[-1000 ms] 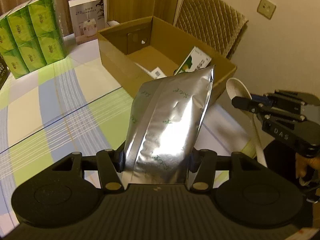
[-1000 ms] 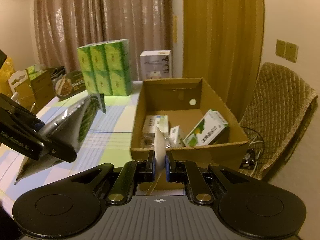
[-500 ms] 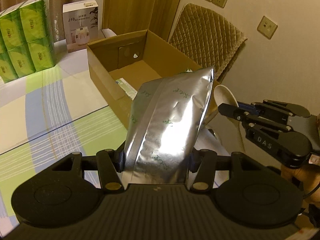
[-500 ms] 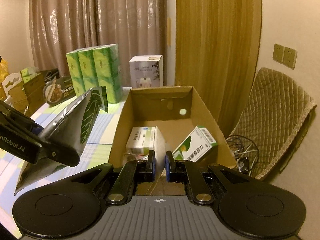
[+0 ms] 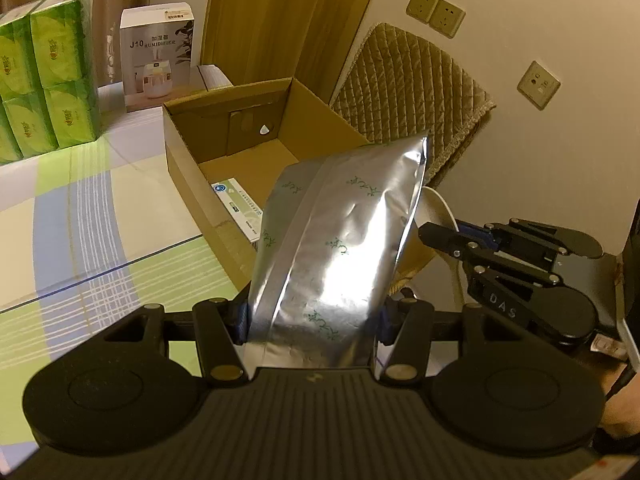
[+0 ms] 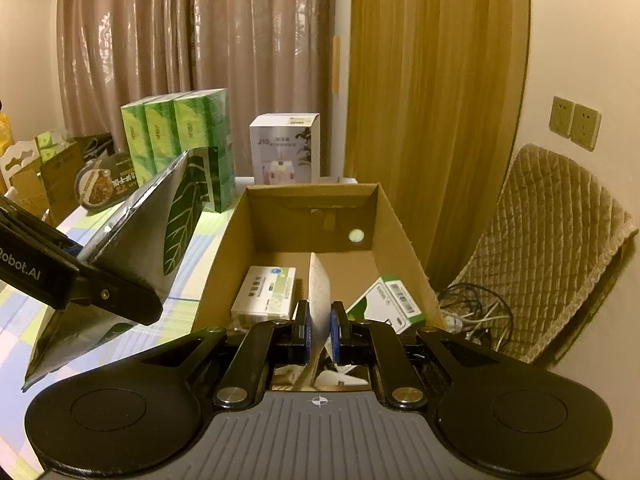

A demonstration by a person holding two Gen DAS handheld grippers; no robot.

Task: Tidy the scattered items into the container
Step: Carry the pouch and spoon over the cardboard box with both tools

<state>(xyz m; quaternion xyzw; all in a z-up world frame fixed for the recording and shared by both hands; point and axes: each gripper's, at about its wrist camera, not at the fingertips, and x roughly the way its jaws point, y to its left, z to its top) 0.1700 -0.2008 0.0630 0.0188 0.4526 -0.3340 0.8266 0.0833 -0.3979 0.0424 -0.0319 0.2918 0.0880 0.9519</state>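
- Left gripper [image 5: 312, 320], bottom centre of its own view, was clamped on the lower end of a silver foil pouch [image 5: 340, 240], which stood up and leaned toward the upper right, its top corner in front of the cardboard box [image 5: 180, 152].
- From the right wrist view that same pouch sat at the left edge, beside the box rather than above it, so it wasn't in yet.
- Box was mid-frame on the striped tablecloth [image 5: 80, 220], open on top, with a white medicine carton [image 6: 266, 292] at left of the floor and a green-and-white carton [image 6: 390, 304] leaning at right.
- Right gripper [image 6: 319, 330], bottom centre of its view, was pinching a white spoon [image 6: 320, 292] edge-on, poking up over the box's near end.
- Risks, as I saw it: the pouch is floppy and slick, so it could slide out of the fingers or catch the box's left wall and land on the table. The two grippers were near each other, so dropping both together might knock them. The spoon could clip the leaning carton.
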